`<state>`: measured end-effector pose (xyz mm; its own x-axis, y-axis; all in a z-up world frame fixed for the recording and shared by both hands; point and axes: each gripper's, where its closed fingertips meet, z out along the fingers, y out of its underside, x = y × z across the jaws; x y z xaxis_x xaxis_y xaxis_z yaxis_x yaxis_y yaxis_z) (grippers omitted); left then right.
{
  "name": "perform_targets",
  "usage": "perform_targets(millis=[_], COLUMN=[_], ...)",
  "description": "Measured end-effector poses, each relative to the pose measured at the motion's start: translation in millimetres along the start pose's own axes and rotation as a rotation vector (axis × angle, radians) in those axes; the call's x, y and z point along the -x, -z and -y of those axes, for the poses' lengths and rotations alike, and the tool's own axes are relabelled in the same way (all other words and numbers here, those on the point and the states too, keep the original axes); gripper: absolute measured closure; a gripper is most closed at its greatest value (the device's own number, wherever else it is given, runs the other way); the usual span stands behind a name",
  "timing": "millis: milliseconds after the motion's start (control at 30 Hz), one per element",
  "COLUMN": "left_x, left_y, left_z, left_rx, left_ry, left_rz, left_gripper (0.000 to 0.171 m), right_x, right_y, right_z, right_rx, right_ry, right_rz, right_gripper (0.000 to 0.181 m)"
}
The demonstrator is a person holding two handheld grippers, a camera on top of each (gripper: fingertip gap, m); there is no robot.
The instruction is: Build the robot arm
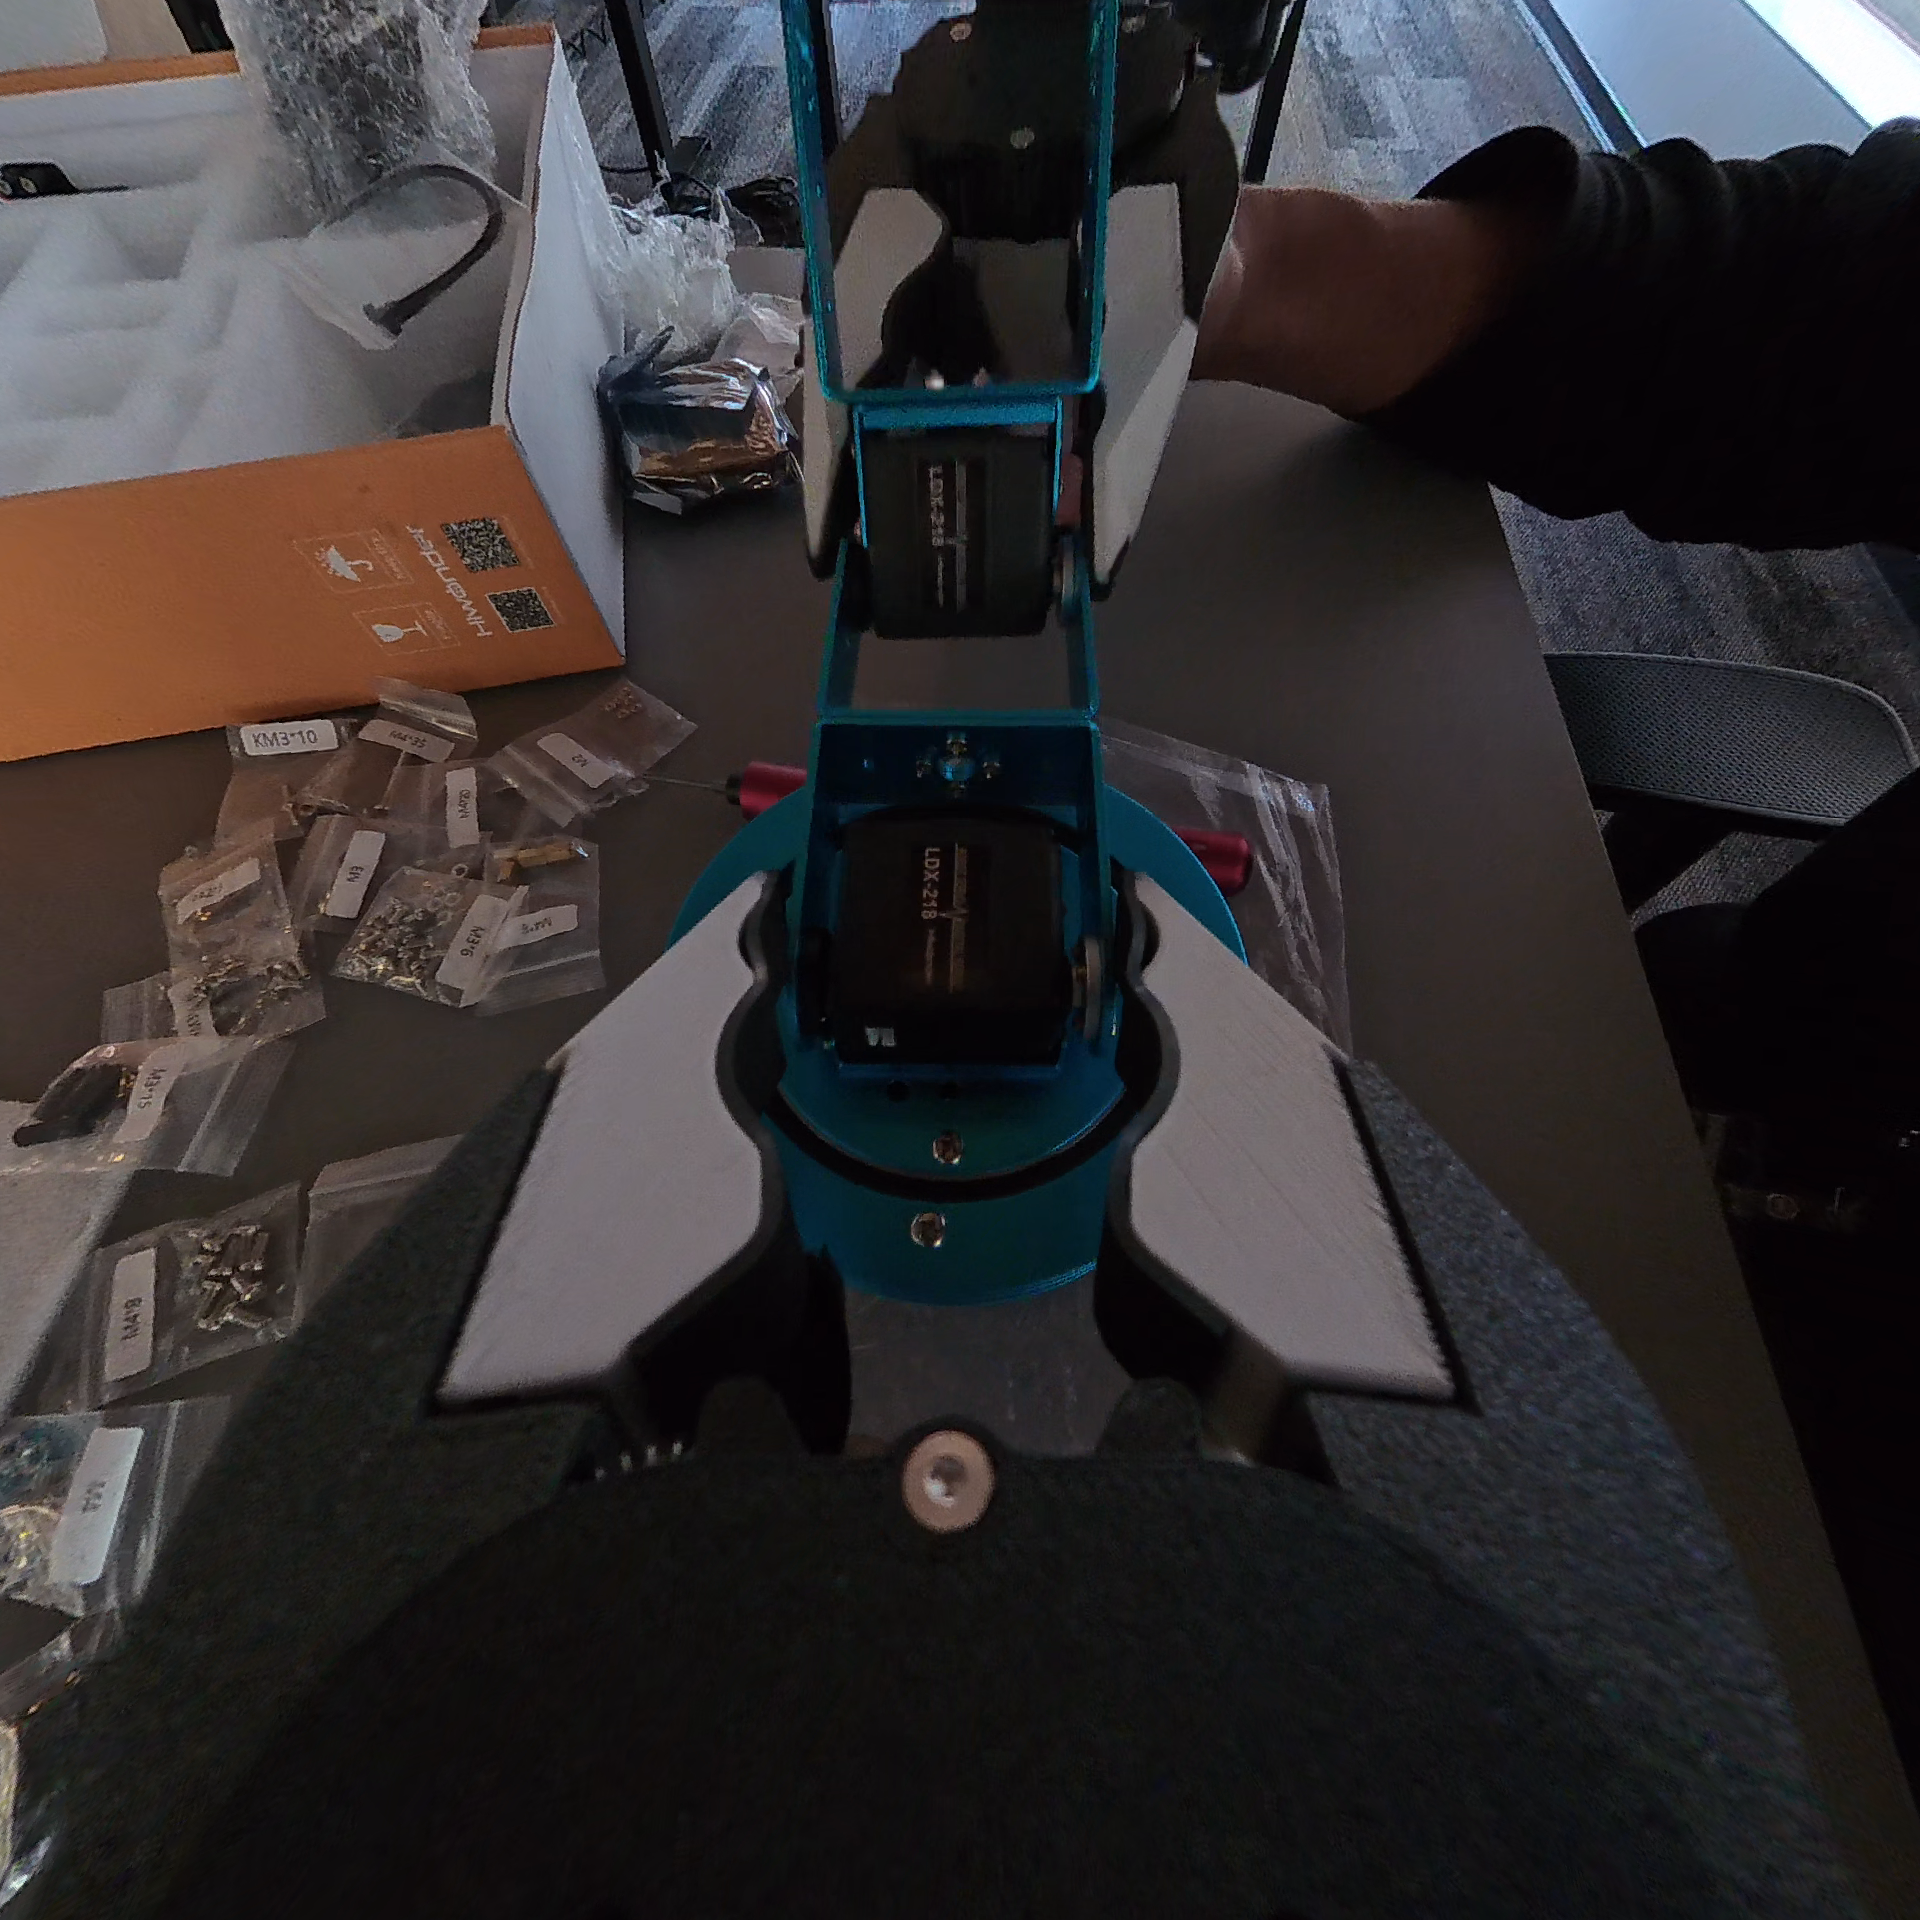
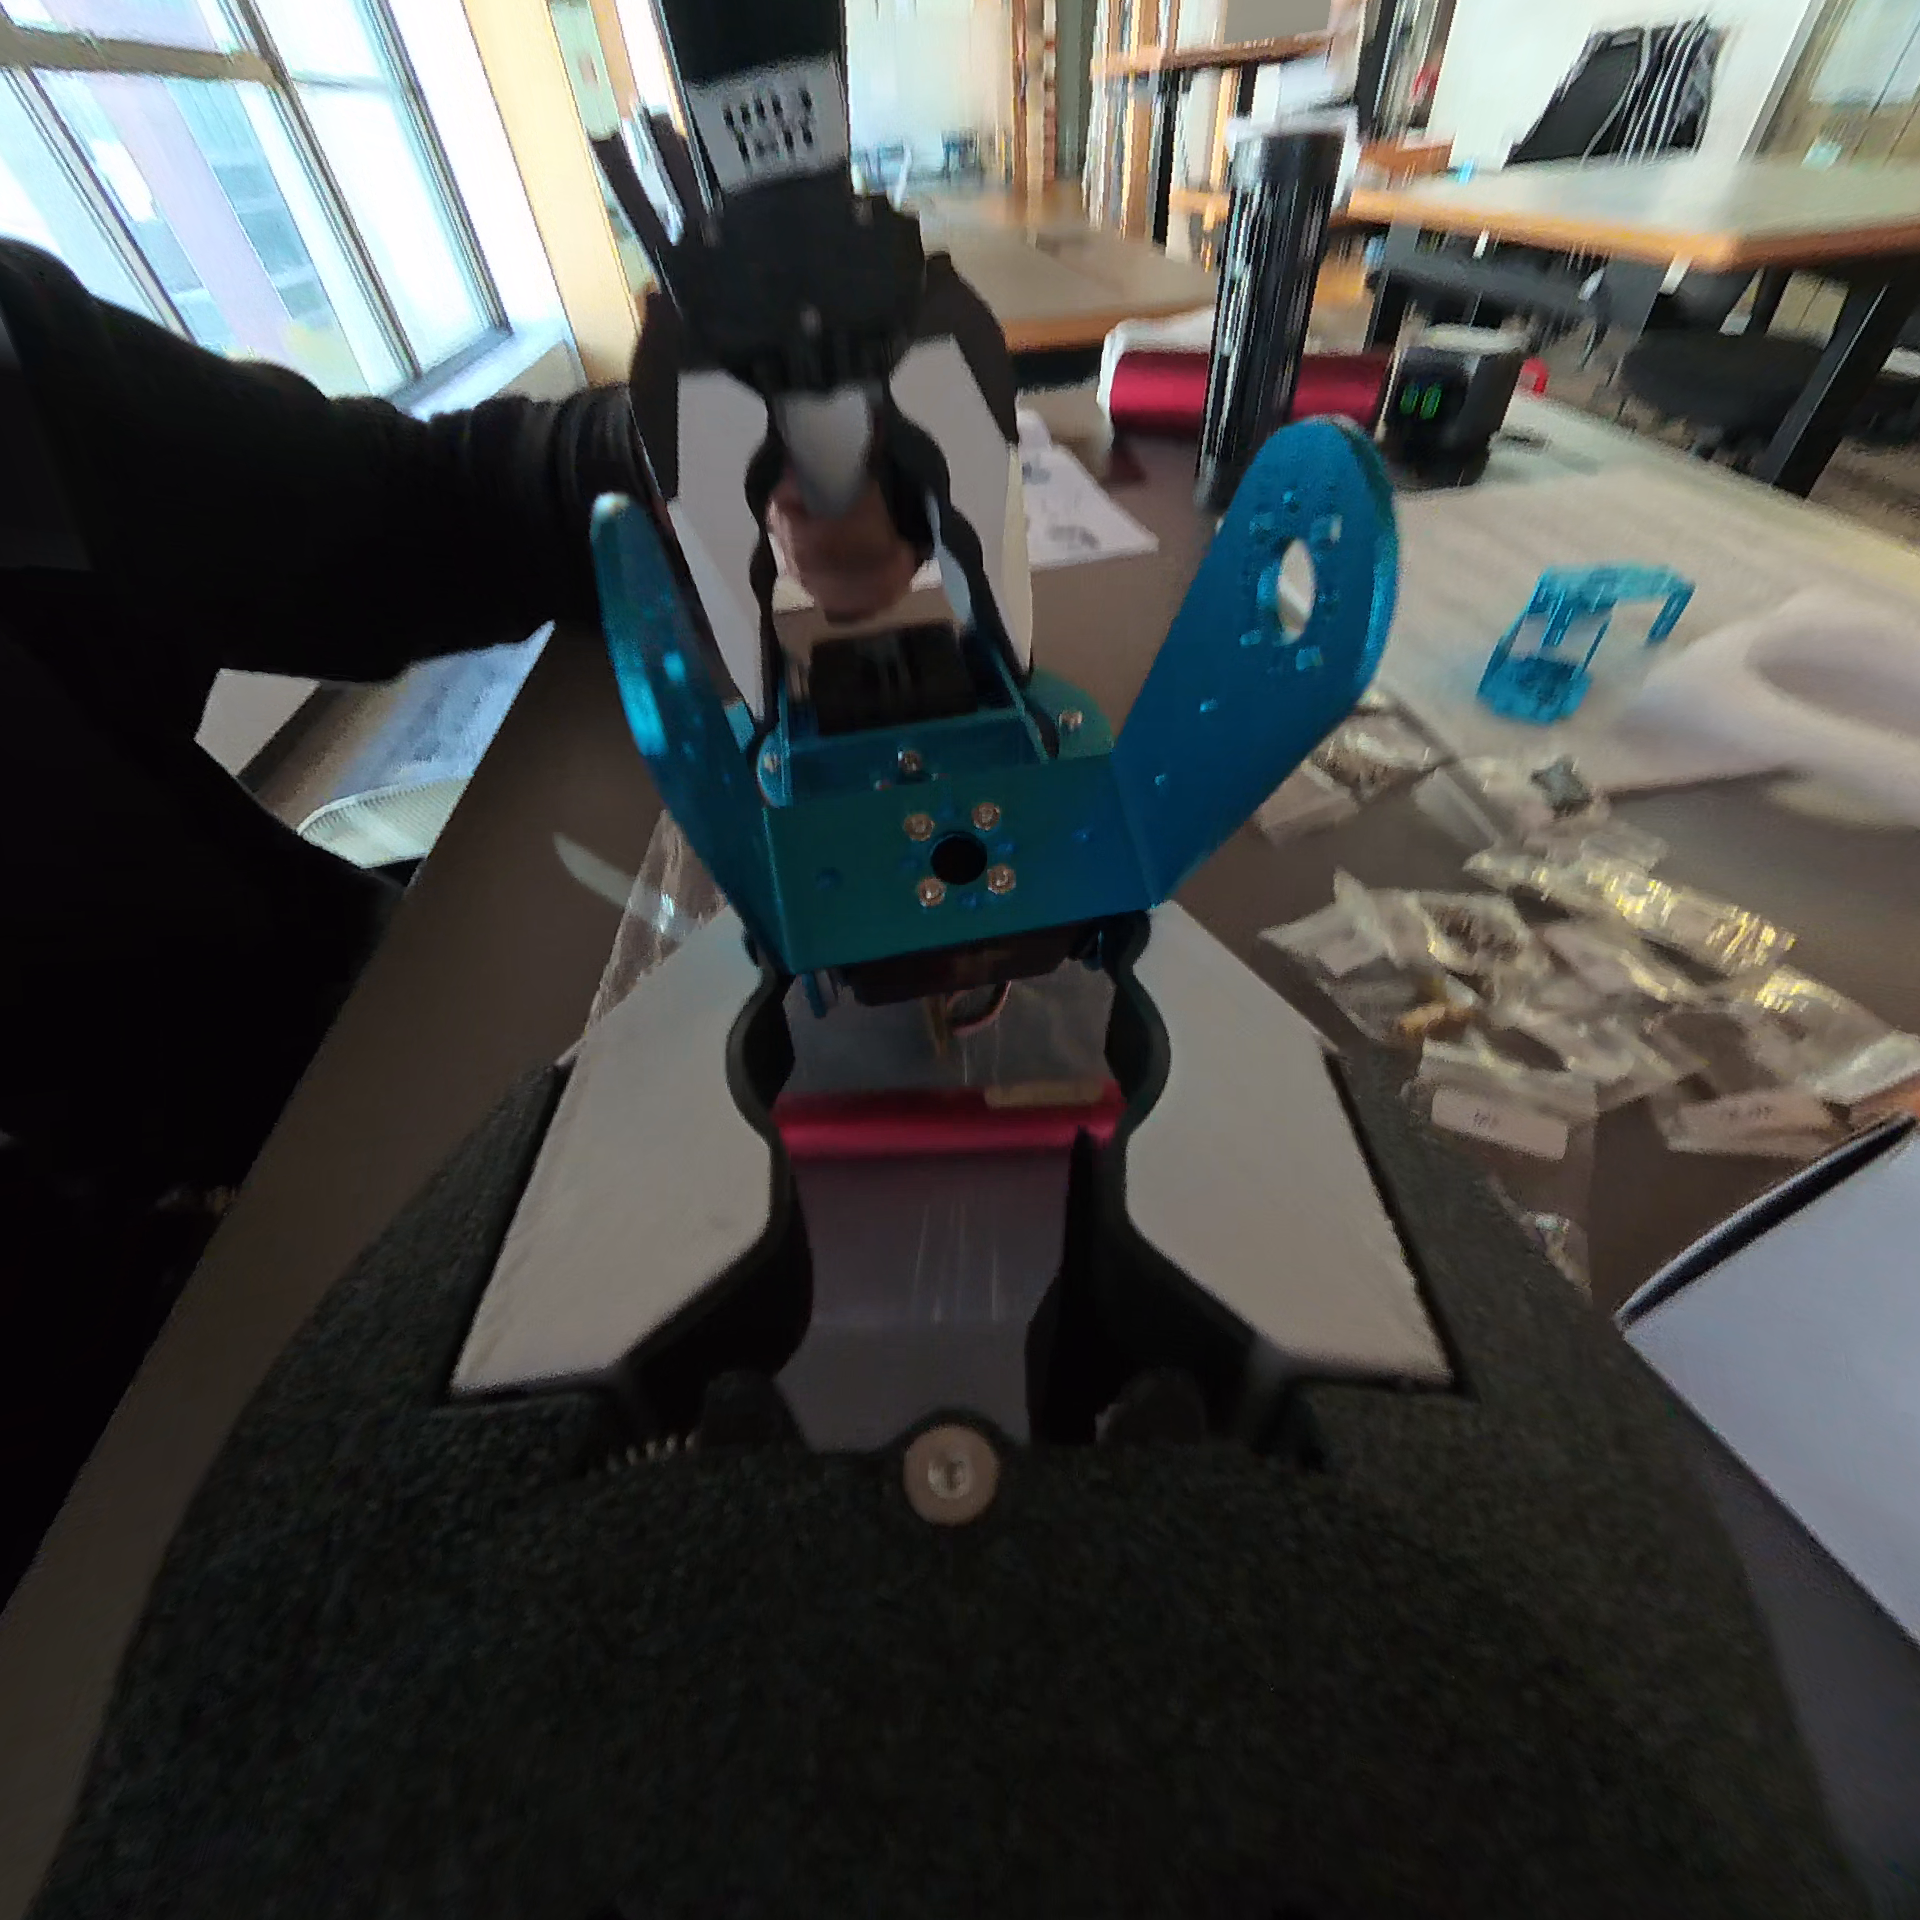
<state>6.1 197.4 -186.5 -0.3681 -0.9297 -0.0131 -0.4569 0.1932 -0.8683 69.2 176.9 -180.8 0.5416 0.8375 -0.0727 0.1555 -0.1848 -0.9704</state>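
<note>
A small blue metal robot arm (image 1: 956,769) with black servos stands on a round blue base (image 1: 935,1247) on the dark table (image 1: 1351,727). My left gripper (image 1: 945,925) is shut on the lower bracket around the lower servo (image 1: 945,935). My right gripper (image 1: 977,468) comes in from the far side and grips the upper servo (image 1: 956,520). In the blurred right wrist view, my right gripper (image 2: 945,966) is shut on the blue U-bracket (image 2: 935,862) with two raised ears. The left gripper (image 2: 842,582) faces it from behind. A red standoff (image 2: 945,1132) lies below.
Small bags of screws (image 1: 416,914) lie at the left and also show in the right wrist view (image 2: 1507,966). An orange and white box (image 1: 260,582) holds foam. A loose blue bracket (image 2: 1579,644) lies far right. A sleeved hand (image 1: 1351,291), a chair (image 1: 1714,727) and the table's edge are at the right.
</note>
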Motion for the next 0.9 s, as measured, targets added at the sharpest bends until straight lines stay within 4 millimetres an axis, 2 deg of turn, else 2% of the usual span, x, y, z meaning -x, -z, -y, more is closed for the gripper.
perform_targets(millis=[67,367,600,767,900], left_x=[-0.1,0.3,0.3,0.4,0.4], left_y=[-0.5,-0.2,0.1,0.2,0.3], left_z=[0.1,-0.1,-0.4,-0.3,-0.4], left_rx=[0.005,0.012,0.015,0.007,0.01], left_ry=[0.002,-0.006,-0.008,-0.007,-0.01], left_rz=[-0.001,0.005,0.011,0.012,0.011], left_gripper=[0.109,0.108,0.109,0.109,0.108], right_x=[-0.2,-1.7,2.9,0.4,-1.6], right_y=[-1.3,-0.7,5.7,11.6,17.9], right_z=[-6.5,-7.3,-9.2,-23.7,-16.2], right_rx=[0.032,0.036,0.069,0.12,0.088], right_ry=[-0.003,-0.018,-0.018,-0.064,-0.056], right_rz=[-0.001,-0.008,-0.005,0.001,-0.012], right_gripper=[0.121,0.121,0.109,0.112,0.114])
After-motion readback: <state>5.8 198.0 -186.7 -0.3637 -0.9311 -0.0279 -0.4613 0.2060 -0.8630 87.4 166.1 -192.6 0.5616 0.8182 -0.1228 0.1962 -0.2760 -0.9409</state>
